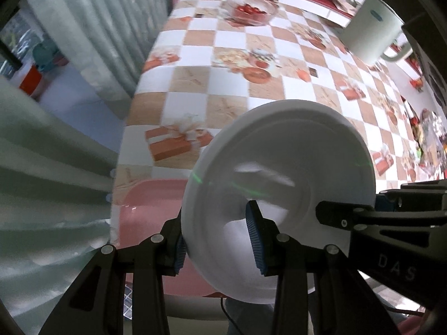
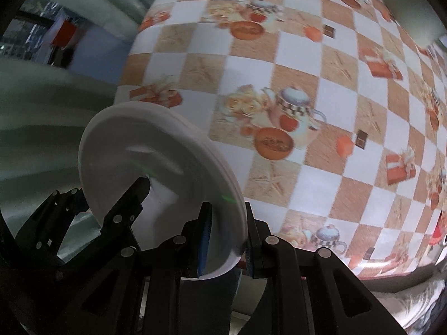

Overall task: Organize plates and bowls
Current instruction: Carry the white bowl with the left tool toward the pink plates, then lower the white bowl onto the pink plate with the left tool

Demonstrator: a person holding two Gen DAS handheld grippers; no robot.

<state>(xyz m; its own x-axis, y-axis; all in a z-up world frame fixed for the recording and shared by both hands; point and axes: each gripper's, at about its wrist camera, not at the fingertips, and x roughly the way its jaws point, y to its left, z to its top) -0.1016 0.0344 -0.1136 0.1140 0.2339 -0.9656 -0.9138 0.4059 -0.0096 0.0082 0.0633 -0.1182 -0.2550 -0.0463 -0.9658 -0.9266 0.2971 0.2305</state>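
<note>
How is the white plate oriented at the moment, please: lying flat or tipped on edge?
Tipped on edge: the white plate stands steeply above the checkered tablecloth, its rim pinched by both hand-held grippers.

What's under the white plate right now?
Under the white plate: the checked tablecloth and part of a pink plate. Both grippers' jaws clamp the white plate's rim. The rest of the pink one is covered.

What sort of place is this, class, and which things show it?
Probably a home dining or kitchen area: a table under a checkered tablecloth printed with teapots, a clear glass bowl of red fruit, and a white jug standing on it.
</note>
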